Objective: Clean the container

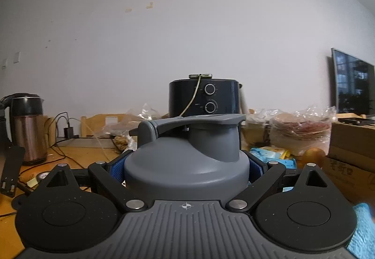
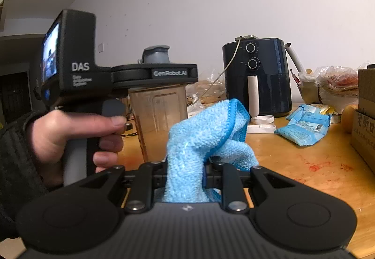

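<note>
The container is a clear brownish bottle [image 2: 159, 113] with a grey flip-top lid [image 1: 187, 153]. My left gripper [image 1: 186, 166] is shut on it just under the lid, blue pads pressed to both sides; the lid fills the left wrist view. In the right wrist view the left gripper's body [image 2: 154, 74] and a person's hand [image 2: 77, 139] on its handle hold the bottle upright above the wooden table [image 2: 304, 165]. My right gripper [image 2: 185, 174] is shut on a light blue microfibre cloth [image 2: 206, 137], bunched up right of the bottle and apart from it.
A black air fryer [image 2: 257, 81] stands at the back. Blue snack packets [image 2: 304, 125], plastic bags of food [image 2: 337, 83] and a cardboard box [image 2: 365, 123] crowd the right side. A metal kettle [image 1: 28, 127] and cables lie left. Reddish stains [image 2: 316, 166] mark the tabletop.
</note>
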Tool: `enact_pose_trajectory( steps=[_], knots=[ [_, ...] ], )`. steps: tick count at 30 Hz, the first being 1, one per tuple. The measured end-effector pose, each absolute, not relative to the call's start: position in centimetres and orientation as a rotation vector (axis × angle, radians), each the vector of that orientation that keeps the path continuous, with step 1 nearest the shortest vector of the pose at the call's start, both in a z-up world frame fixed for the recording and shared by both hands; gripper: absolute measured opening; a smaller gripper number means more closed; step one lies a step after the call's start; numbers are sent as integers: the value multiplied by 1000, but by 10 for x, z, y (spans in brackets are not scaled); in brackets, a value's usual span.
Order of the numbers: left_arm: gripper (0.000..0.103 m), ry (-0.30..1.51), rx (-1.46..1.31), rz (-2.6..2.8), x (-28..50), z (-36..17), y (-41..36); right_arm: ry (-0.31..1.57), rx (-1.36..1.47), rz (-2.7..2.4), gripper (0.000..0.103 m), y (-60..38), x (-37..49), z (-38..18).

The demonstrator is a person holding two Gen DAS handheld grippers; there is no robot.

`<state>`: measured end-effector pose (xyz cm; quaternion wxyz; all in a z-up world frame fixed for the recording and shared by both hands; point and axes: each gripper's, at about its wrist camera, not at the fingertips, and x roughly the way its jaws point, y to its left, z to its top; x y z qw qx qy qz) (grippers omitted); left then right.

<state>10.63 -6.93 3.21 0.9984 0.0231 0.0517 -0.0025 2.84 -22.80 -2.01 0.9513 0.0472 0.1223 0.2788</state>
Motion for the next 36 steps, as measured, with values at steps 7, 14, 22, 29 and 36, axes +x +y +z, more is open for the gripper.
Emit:
enact_pose_trajectory(
  steps=[7, 14, 22, 29, 36],
  knots=[
    [95, 106, 49, -73, 106, 33, -59, 247, 97, 568, 18, -228, 29, -20],
    [95, 111, 48, -157, 108, 33, -51, 245, 99, 567, 18, -226, 27, -20],
    [95, 109, 51, -247, 110, 33, -42, 246, 97, 567, 18, -227, 29, -20],
    [95, 110, 53, -326, 113, 33, -34, 247, 96, 569, 18, -226, 29, -19],
    [95, 111, 55, -437, 118, 32, -24, 244, 97, 569, 18, -227, 30, -18]
  ],
)
